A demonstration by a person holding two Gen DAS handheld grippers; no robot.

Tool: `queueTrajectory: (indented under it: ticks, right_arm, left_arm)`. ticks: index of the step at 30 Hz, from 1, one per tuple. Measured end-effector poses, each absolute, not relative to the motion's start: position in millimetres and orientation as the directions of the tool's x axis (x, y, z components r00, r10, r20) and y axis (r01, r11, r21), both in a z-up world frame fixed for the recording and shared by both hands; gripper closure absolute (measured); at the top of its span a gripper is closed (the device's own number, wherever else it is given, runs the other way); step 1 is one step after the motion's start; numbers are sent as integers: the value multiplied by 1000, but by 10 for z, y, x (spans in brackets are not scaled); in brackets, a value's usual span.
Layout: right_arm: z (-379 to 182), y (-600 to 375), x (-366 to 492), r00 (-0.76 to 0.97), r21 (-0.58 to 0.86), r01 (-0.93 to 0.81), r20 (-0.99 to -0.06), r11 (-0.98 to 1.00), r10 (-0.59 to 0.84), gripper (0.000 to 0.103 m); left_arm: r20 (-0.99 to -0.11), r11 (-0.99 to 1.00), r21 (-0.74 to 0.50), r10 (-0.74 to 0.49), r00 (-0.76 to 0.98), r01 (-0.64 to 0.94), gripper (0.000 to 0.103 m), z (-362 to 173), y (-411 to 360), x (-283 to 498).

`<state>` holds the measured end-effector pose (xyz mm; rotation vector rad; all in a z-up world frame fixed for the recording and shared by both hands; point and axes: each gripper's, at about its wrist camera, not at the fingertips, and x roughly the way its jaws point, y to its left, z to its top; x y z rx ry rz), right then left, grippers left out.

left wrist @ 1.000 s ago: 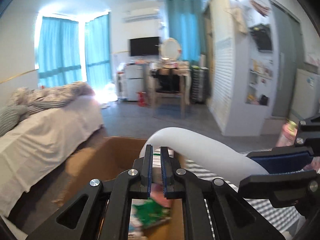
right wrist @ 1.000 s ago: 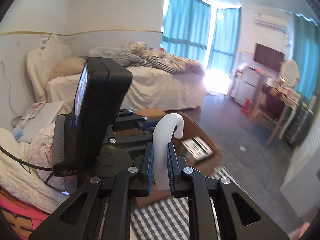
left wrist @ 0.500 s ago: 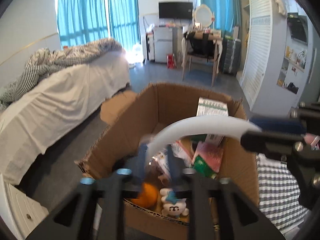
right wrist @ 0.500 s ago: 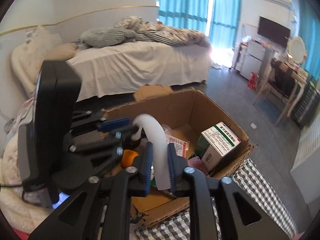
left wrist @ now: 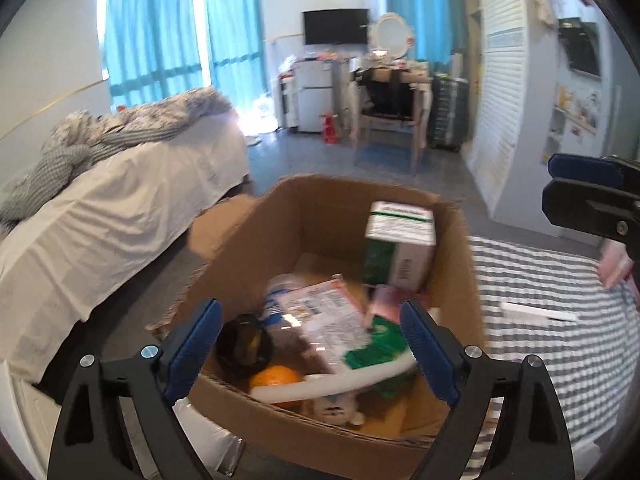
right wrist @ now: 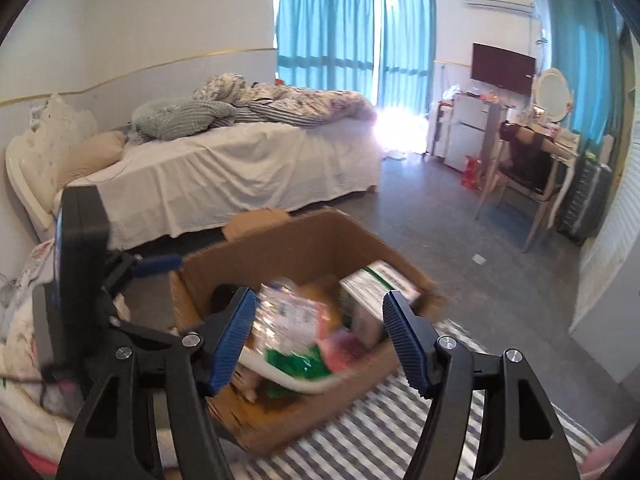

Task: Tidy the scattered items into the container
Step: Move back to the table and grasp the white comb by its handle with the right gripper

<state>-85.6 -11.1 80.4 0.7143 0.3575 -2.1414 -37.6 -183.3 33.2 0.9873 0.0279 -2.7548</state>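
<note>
An open cardboard box [left wrist: 452, 240] [right wrist: 304, 236] holds several items: a green and white carton [left wrist: 400, 240] [right wrist: 380, 280], a flat packet [left wrist: 324, 316], an orange ball [left wrist: 276, 378] and a curved white hanger [left wrist: 340, 384] [right wrist: 296, 380] lying on top. My left gripper [left wrist: 312, 344] is open and empty just above the box's near edge. My right gripper [right wrist: 320, 340] is open and empty over the box. The right gripper also shows at the right edge of the left wrist view [left wrist: 592, 196]. A white stick [left wrist: 540, 314] lies on the checked cloth.
The box stands beside a surface with a grey checked cloth [left wrist: 560, 360] [right wrist: 380, 432]. A bed [right wrist: 240, 168] with white sheets lies to the left. A desk and chair [right wrist: 532, 176] stand at the far right across grey floor.
Both grippers held the white hanger between them, lowered it to the box and opened. The hanger now lies loose in the box.
</note>
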Motion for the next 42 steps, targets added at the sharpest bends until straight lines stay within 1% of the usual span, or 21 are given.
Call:
queueTrajectory:
  ticks: [2,4,7,9,10,11,14,15,16,19,23,31,37,40,42]
  right_arm:
    - [787,168,-881,-504,-27,777,-624,-629,-597,37]
    - [718,426,-908,-544,-86,748,-648,-658,-533,37]
    - [532,748,-1010,-555,-118,709,-702,-695,-447,37]
    - [331,936,-1088,-531,-115,695,-747,-709,-400,43]
    - [221,1017,-1120,-519,-118,692,-768,-712,-376,51]
    - [107,1094,-1148,-506,-121,690,-786,-714,-356,54]
    - [-195,1330,-1220,-469,-113,686,-824,-719,-317,56]
    - [-289,1424,-1265,-454,-107,685,-836,-721,-308,58]
    - [-367,1508,-1311,-442,-101,683,-846,-723,-299,62]
    - [-545,1673,-1435,-407,-70,684,-863,-726,-300,63]
    - [-670,1771,-1558,-380,-45,694,-870,-718,-313,63]
    - [-866,1776,-1792,-341,13,704,-871,-710,-354,64]
    - [-1065,1785,-1917,-310,21,690,-895,-723,-321,66]
    - [-1056,1773,-1914,-311,12,690,-898,-723,-312,67]
    - [-1050,1738,-1888,-317,-8,692,-902,-722,-293,71]
  left_arm:
    - [-620,-988,63,-151,-770,143,10,360,-1605,-374]
    - [-616,-994,75,-110,-780,81,10,356,-1359,-402]
    - [-630,-997,81,-39,-775,-16,10,287,-940,-508]
    - [-649,-994,80,3,-761,-72,10,193,-650,-617]
    - [-657,-993,77,18,-754,-90,10,146,-545,-666]
    - [-666,-991,73,32,-745,-108,10,89,-429,-724]
    - [-692,-985,76,58,-720,-153,10,-117,-73,-914]
    - [-699,-983,80,64,-712,-167,10,-189,26,-974]
    - [-706,-980,85,68,-705,-180,10,-253,111,-1029]
    - [-742,-969,122,54,-669,-213,10,-485,352,-1224]
    - [-783,-964,129,45,-621,-233,10,-704,501,-1414]
    - [-802,-956,137,47,-596,-259,10,-882,568,-1598]
    - [-842,-957,132,30,-539,-260,10,-1074,495,-1674]
    - [-851,-963,96,52,-522,-253,10,-1095,440,-1700]
    - [-859,-964,79,64,-509,-254,11,-1093,418,-1724]
